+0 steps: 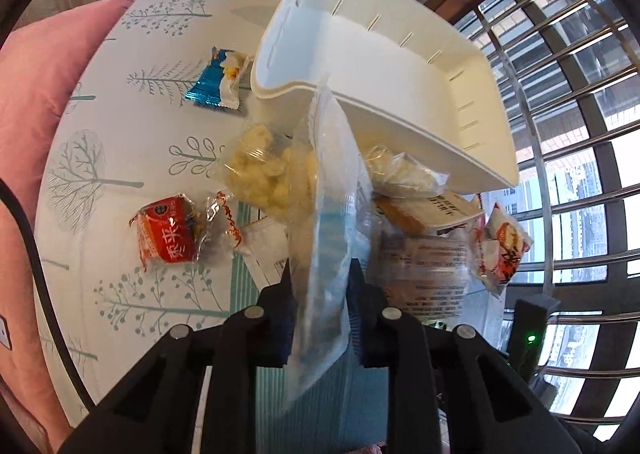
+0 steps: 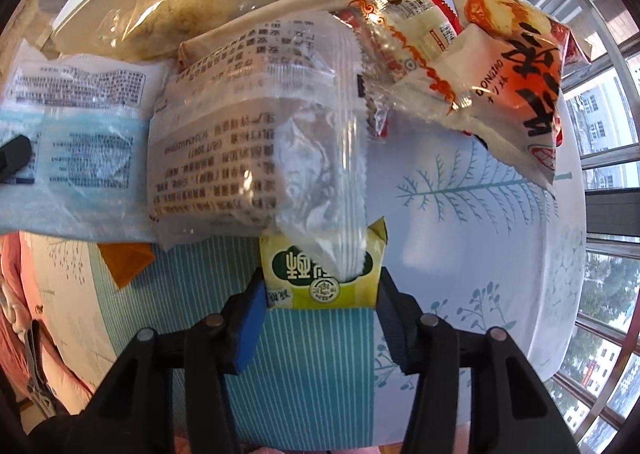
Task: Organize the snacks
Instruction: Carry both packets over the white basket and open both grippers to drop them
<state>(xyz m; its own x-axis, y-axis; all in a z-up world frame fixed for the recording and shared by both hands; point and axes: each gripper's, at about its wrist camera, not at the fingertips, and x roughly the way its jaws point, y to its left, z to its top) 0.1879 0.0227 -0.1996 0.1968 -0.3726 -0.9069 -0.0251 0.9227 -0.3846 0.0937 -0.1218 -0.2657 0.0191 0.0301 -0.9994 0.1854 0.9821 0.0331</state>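
Observation:
My left gripper [image 1: 320, 270] is shut on a clear, blue-tinted snack bag [image 1: 328, 181], which hangs on edge between the pads above the table. Just beyond it stands a white plastic bin [image 1: 380, 53], tilted, with a bag of pale puffed snacks [image 1: 264, 169] at its base. In the right wrist view my right gripper [image 2: 321, 274] points down at the table. Its pads press both sides of a yellow-green snack pack [image 2: 288, 258]. A clear bag with printed text [image 2: 224, 141] overlaps the pack's top. The blue-tinted bag [image 2: 80, 157] shows at the left.
Loose snacks lie on the tree-print tablecloth [image 1: 152, 157]: a red packet [image 1: 172, 234], a blue-and-white packet [image 1: 218, 81], and an orange-red packet [image 2: 516, 73] by the table's right edge. A pink cushion [image 1: 32, 93] sits on the left, a window grille [image 1: 580, 93] on the right.

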